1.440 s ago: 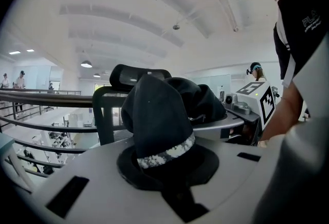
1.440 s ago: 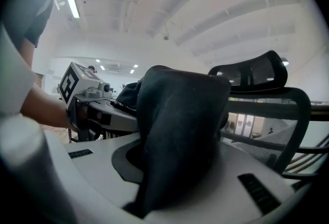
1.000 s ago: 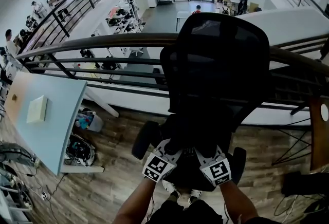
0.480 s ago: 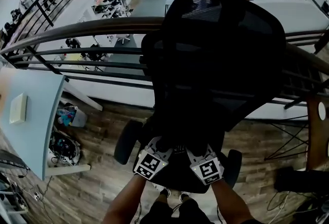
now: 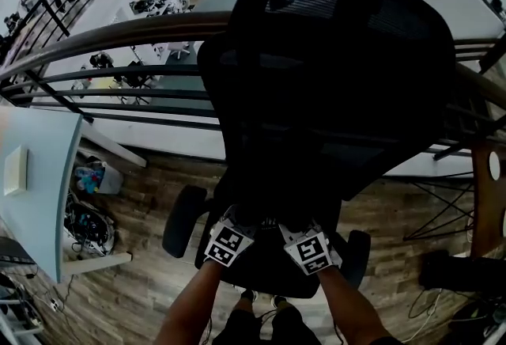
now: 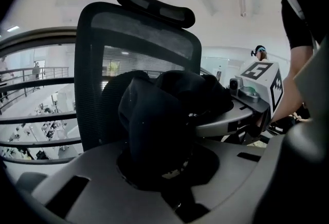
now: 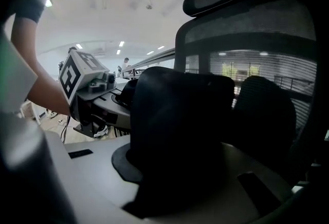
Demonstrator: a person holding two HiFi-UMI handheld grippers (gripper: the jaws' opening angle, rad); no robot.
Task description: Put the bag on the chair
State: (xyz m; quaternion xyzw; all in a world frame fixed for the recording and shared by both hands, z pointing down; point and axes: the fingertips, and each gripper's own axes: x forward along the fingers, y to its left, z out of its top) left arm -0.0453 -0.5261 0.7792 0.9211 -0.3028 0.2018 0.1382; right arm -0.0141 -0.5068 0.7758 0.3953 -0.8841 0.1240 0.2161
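A black fabric bag (image 6: 159, 125) hangs bunched between the jaws of my left gripper (image 6: 164, 164), which is shut on it. My right gripper (image 7: 175, 176) is shut on another fold of the same bag (image 7: 180, 130). In the head view both grippers, left (image 5: 239, 223) and right (image 5: 294, 226), sit side by side low over the seat of a black mesh office chair (image 5: 332, 74). The bag itself is lost in the dark there. The chair's backrest (image 6: 100, 69) and headrest (image 6: 154, 4) rise just behind the bag.
A dark metal railing (image 5: 103, 35) runs behind the chair, with a drop to a lower floor beyond. A light-blue desk (image 5: 43, 177) stands at the left with cables and bags (image 5: 87, 225) beneath. The chair's armrests (image 5: 183, 221) flank the grippers. The floor is wood.
The chair fills more of the head view than a second ago. Both grippers have shifted slightly left and closer to the backrest, and they still hold the bag.
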